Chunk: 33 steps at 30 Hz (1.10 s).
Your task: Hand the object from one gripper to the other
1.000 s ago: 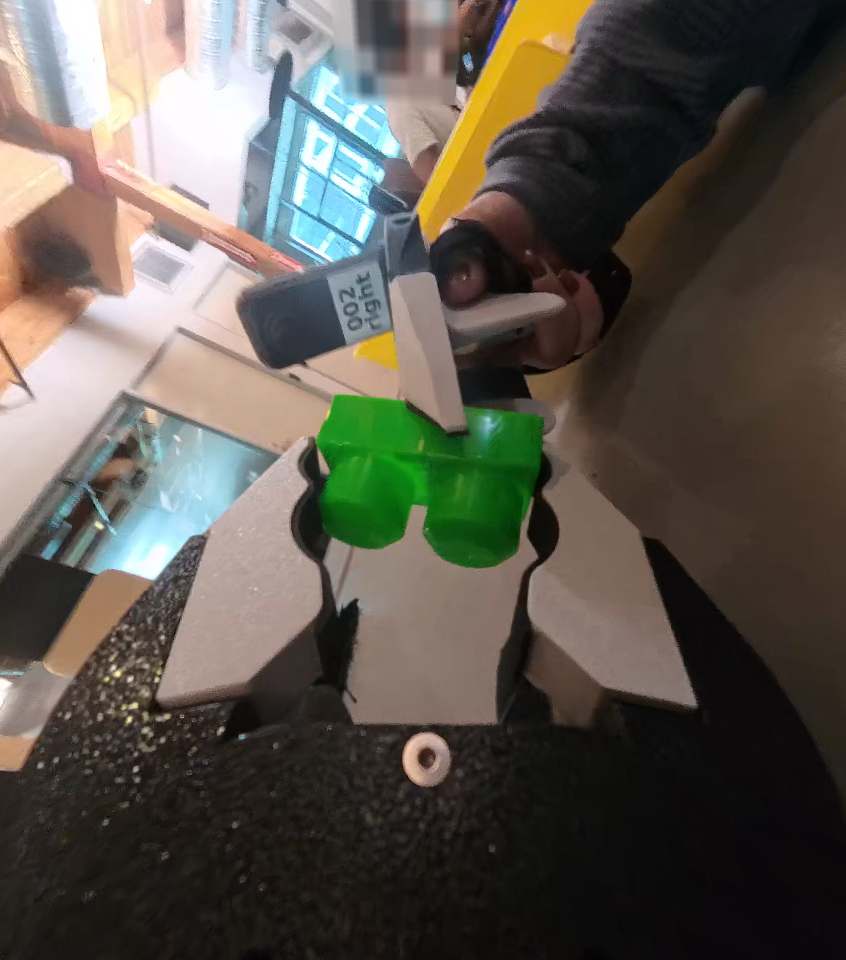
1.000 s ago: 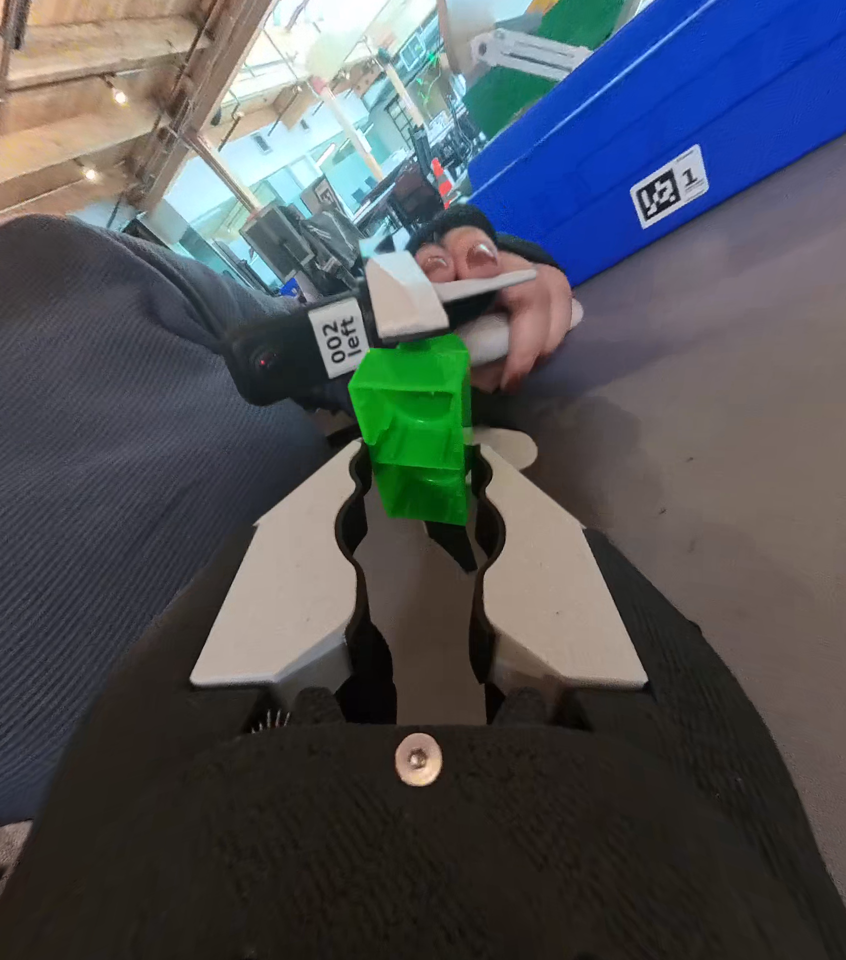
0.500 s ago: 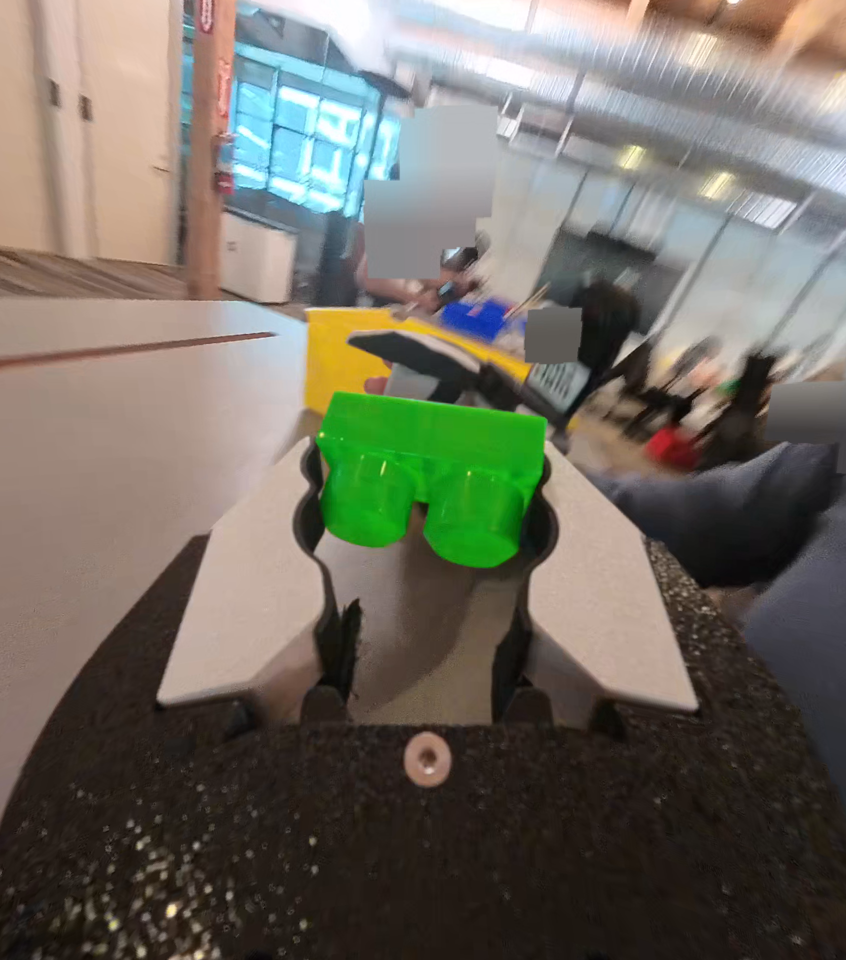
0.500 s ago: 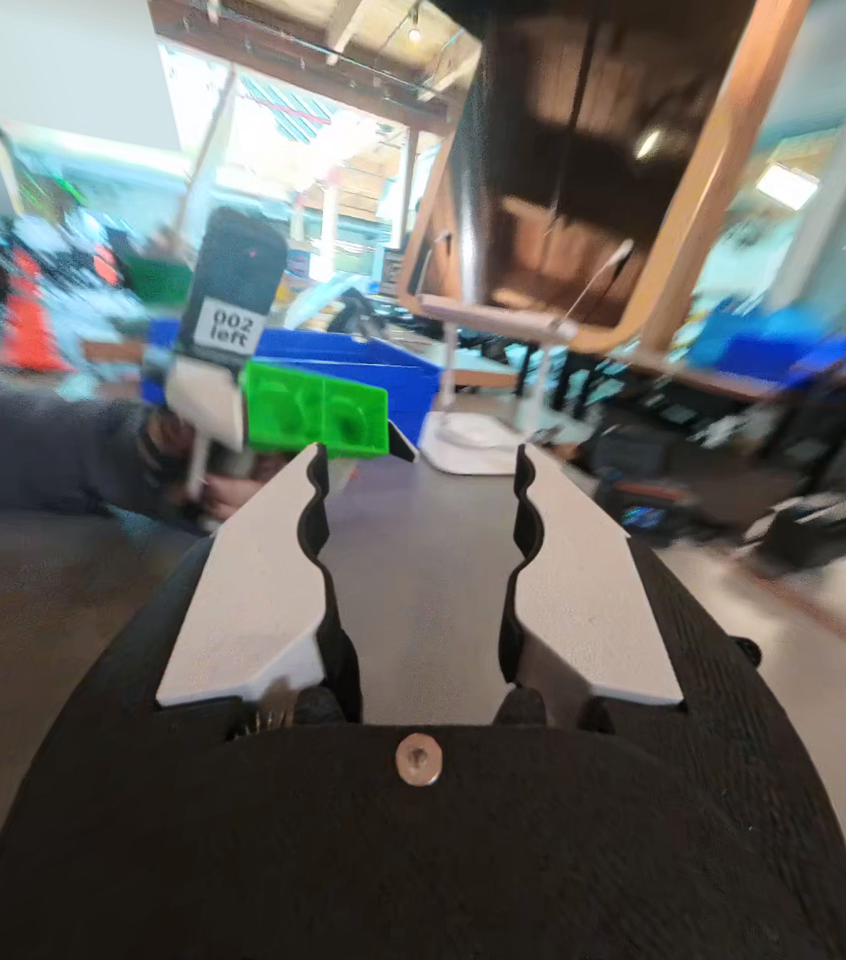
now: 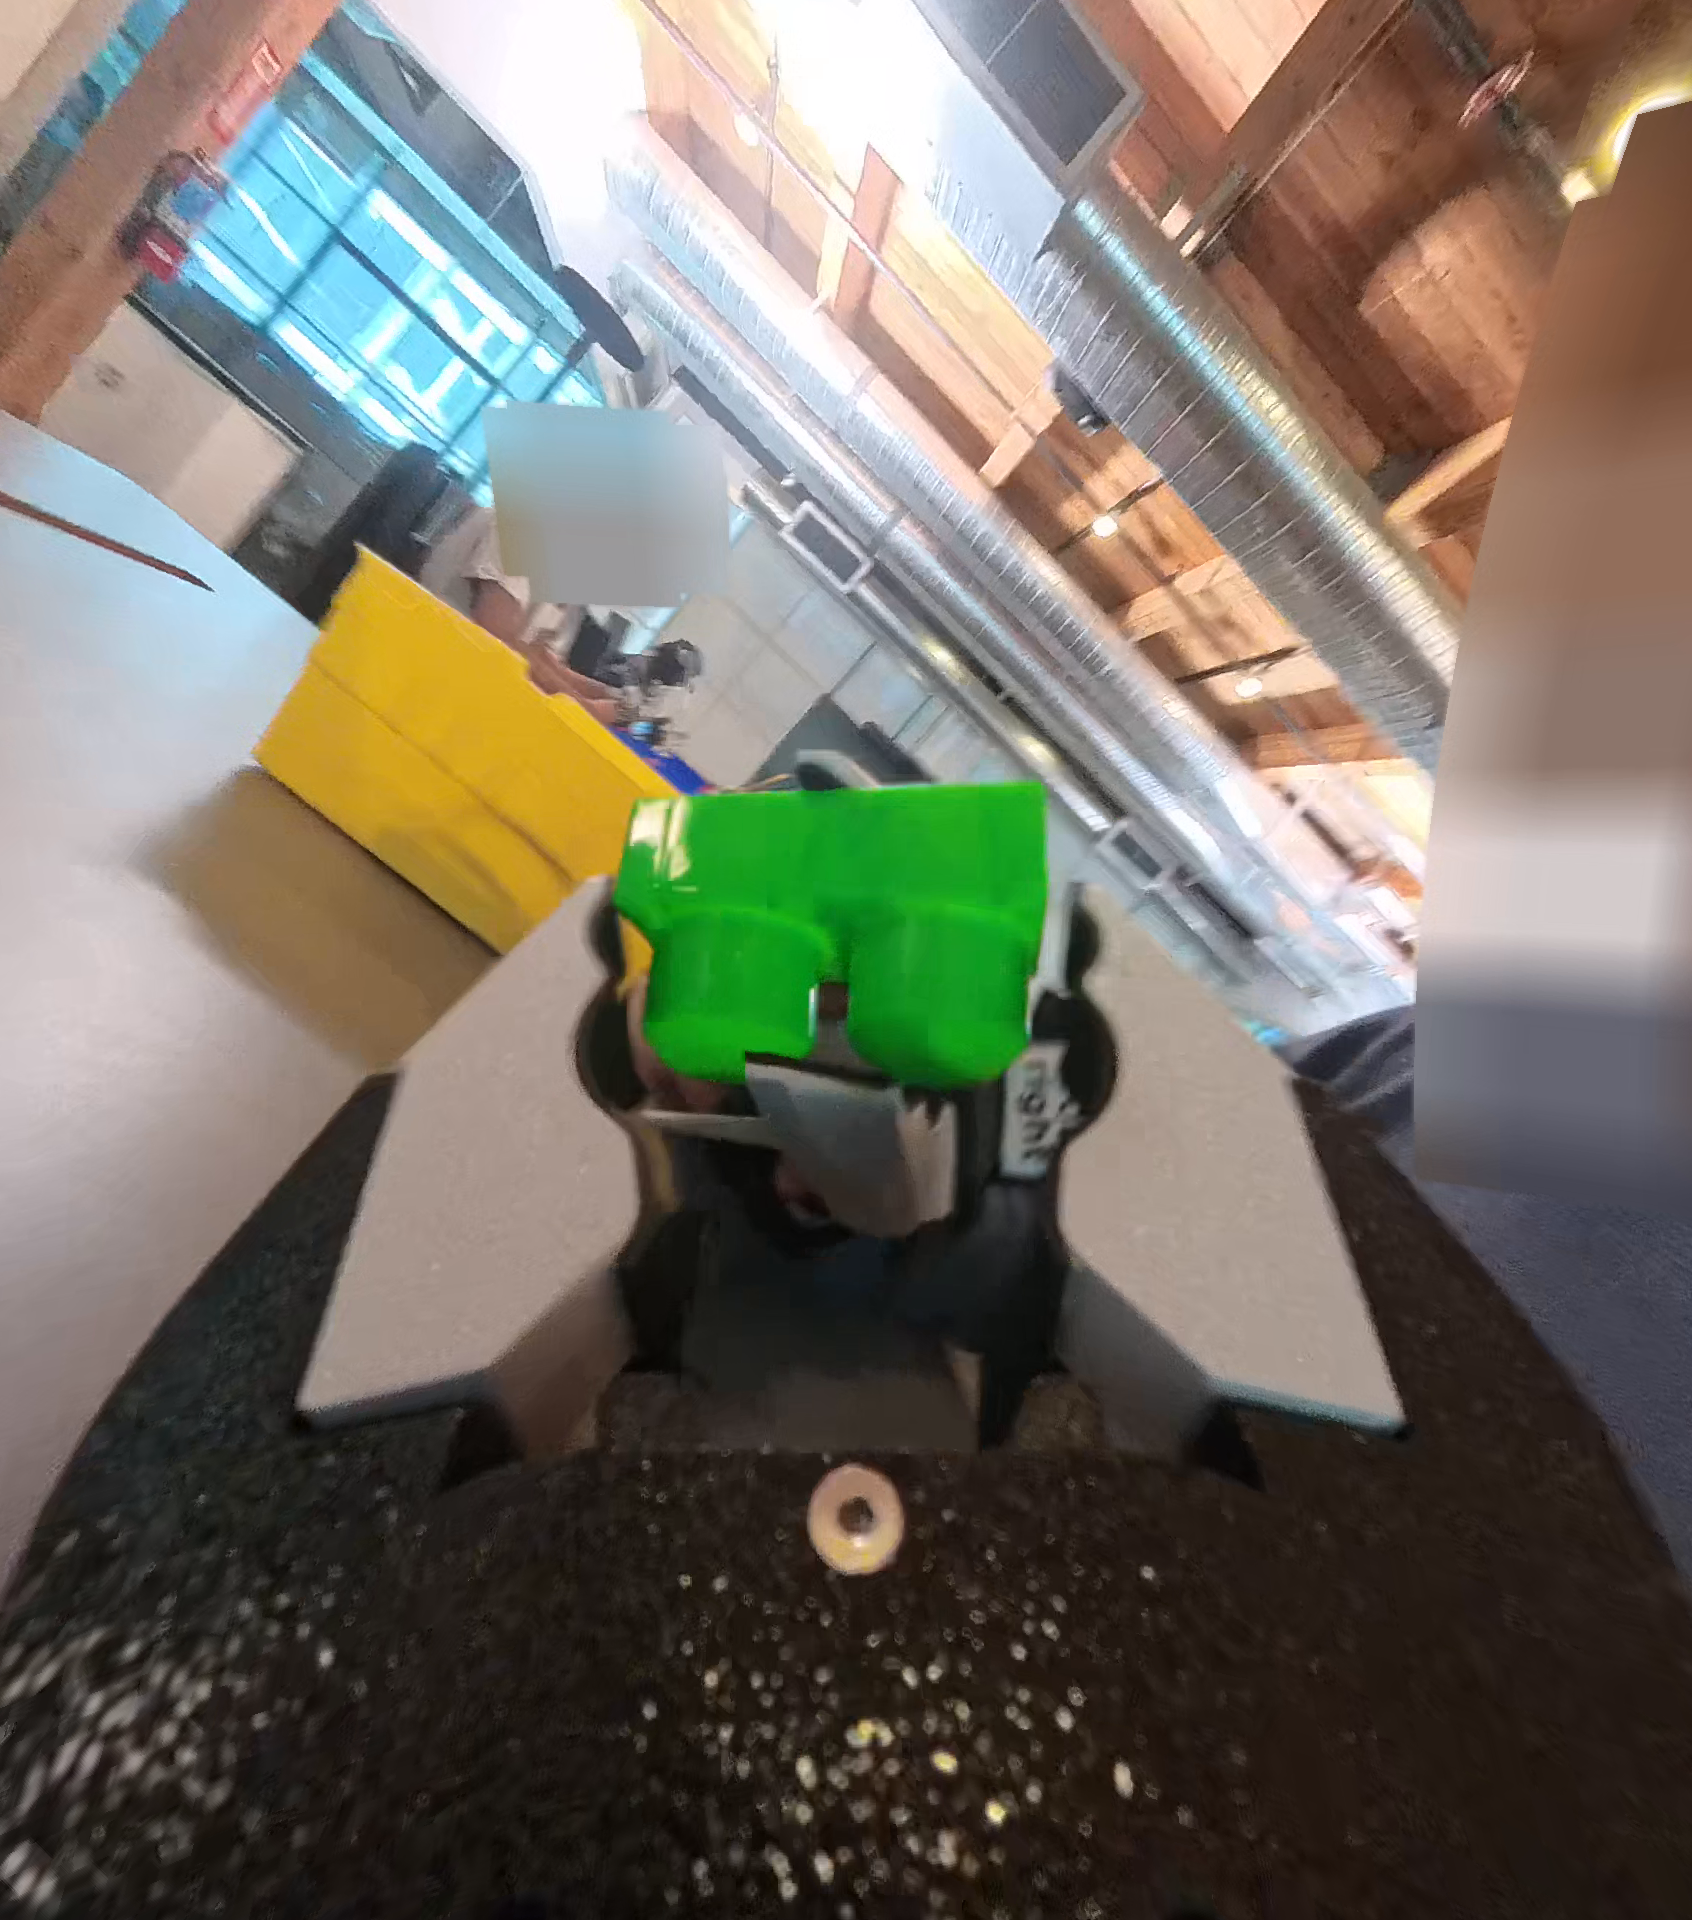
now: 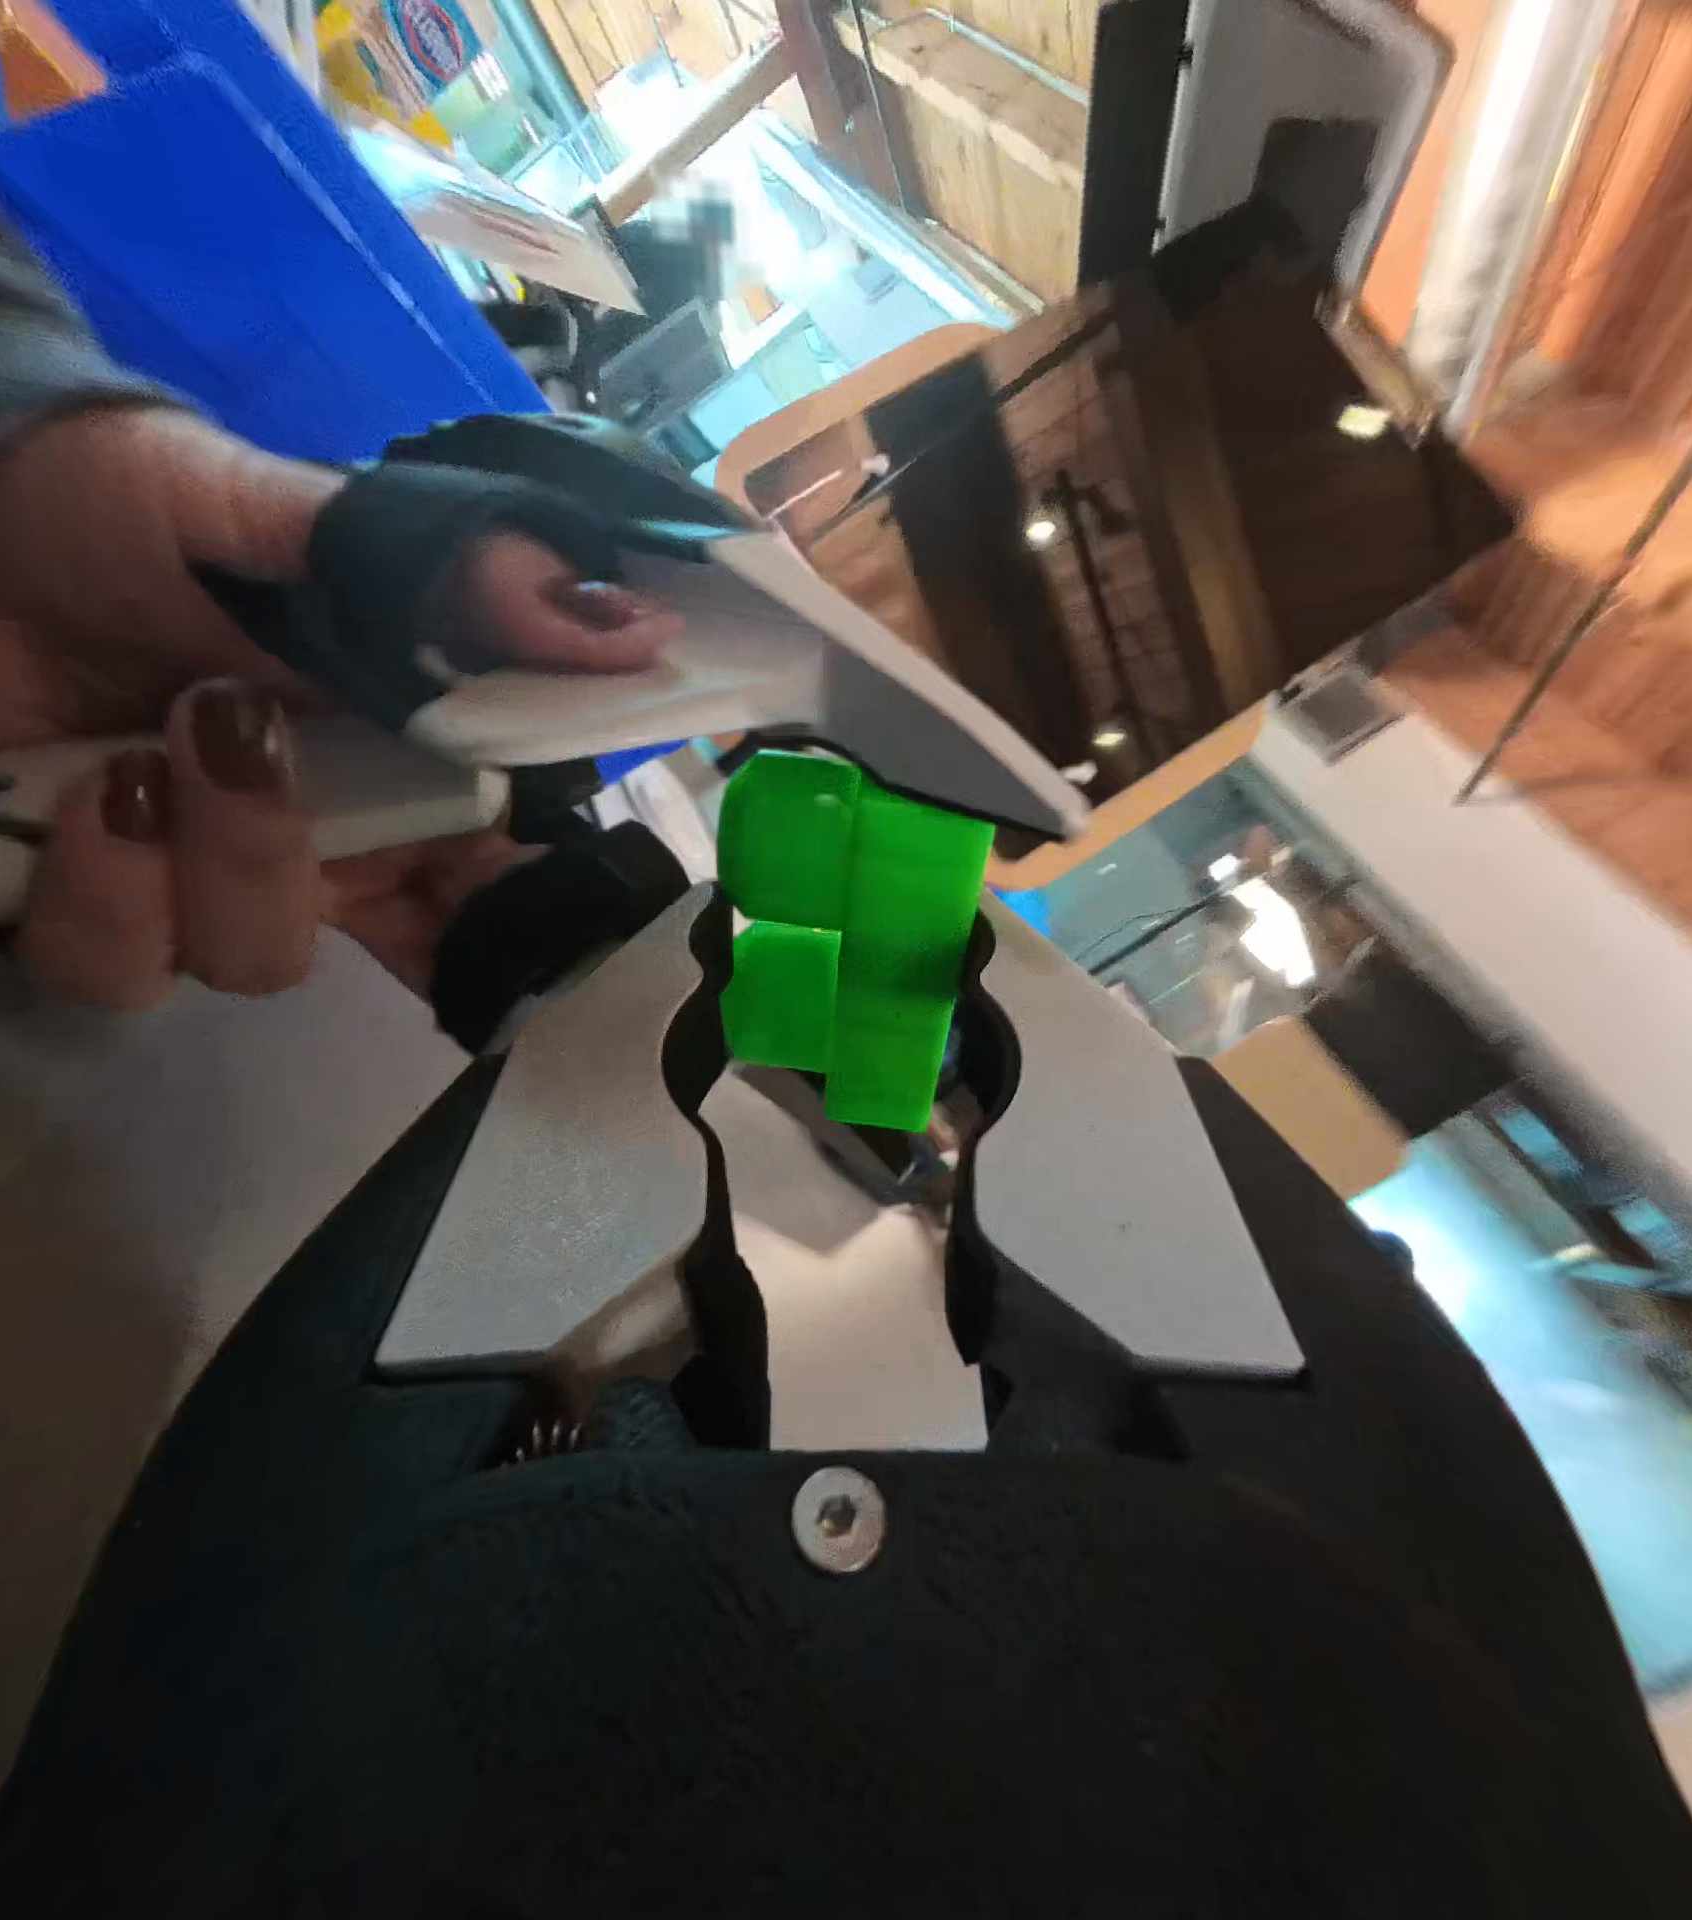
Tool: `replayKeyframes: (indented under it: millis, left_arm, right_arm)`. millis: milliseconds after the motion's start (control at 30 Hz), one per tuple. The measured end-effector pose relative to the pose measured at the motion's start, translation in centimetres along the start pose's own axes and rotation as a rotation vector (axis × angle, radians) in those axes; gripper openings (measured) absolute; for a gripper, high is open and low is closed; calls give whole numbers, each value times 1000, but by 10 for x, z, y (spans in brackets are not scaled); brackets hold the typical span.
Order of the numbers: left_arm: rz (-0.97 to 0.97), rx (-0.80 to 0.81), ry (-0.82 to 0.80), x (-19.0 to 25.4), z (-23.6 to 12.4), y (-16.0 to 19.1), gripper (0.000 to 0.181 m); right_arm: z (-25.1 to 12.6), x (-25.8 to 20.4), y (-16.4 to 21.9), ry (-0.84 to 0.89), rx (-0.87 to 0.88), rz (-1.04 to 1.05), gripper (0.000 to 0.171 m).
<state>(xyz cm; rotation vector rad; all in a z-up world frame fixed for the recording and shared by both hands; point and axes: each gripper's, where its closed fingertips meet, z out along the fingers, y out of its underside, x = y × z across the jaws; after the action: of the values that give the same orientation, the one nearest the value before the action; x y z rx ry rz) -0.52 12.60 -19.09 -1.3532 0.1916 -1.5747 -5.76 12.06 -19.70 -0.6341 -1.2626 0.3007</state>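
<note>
A bright green brick (image 5: 831,883) with two round studs sits between the fingertips of my left gripper (image 5: 837,914), which is shut on its ends. In the right wrist view the same brick (image 6: 883,914) stands upright between the tips of my right gripper (image 6: 847,914), whose jaws are closed in against its sides. One finger of the left gripper (image 6: 873,707) lies across the brick's top, held by a hand (image 6: 146,779). The right gripper (image 5: 852,1143) shows just below the brick in the left wrist view. Both grippers are held in the air.
A yellow bin (image 5: 437,758) stands on the pale table (image 5: 42,831) beyond the left gripper. A blue bin (image 6: 198,229) is at the upper left of the right wrist view. A dark sleeve (image 5: 1600,1351) fills the right side of the left wrist view.
Half a second ago my right gripper was open and away from the brick. It has come back and closed around the brick, which the left gripper still holds. Both views have tilted.
</note>
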Motion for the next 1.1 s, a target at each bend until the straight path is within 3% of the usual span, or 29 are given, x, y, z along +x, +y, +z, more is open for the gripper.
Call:
replayKeyframes:
  millis: [67, 100, 267, 367, 500, 533, 600, 700, 833, 967, 1100]
  left_arm:
    - [207, -70, -113, -10, -3, -1, 119]
    - [372, -133, -169, -14, -5, 1, 126]
    - [1292, -405, -339, -22, -19, 9, 123]
    - [1473, -483, -300, -18, -17, 27, 116]
    - [1549, -549, -282, -23, -16, 41, 98]
    - [1566, -571, -283, -26, -18, 44, 89]
    - [1572, -593, -300, -30, -19, 44, 89]
    - [1570, -601, -440, -44, -21, 29, 88]
    - [1408, -552, -649, -62, -29, 4, 88]
    - [1266, -512, -822, -77, -40, -13, 88]
    - [1341, -566, -863, -80, -41, -10, 88]
  right_arm:
    - [0, 4, 7, -87, -8, 277, 41]
    - [0, 4, 10, -151, -7, 447, 41]
    - [-8, -10, 4, -634, 8, 1312, 40]
    - [-20, -26, -4, -889, -33, 1535, 40]
    - [-32, -47, -15, -1075, -74, 1587, 41]
    - [-33, -49, -18, -1089, -71, 1590, 41]
    - [-32, -51, -16, -1081, -78, 1580, 41]
    - [-21, -43, -1, -940, -87, 1572, 43]
    - [-3, -24, 30, -631, -125, 1424, 71]
    - [3, -16, 36, -445, -177, 1204, 71]
    - [8, -26, 34, -371, -262, 1094, 62]
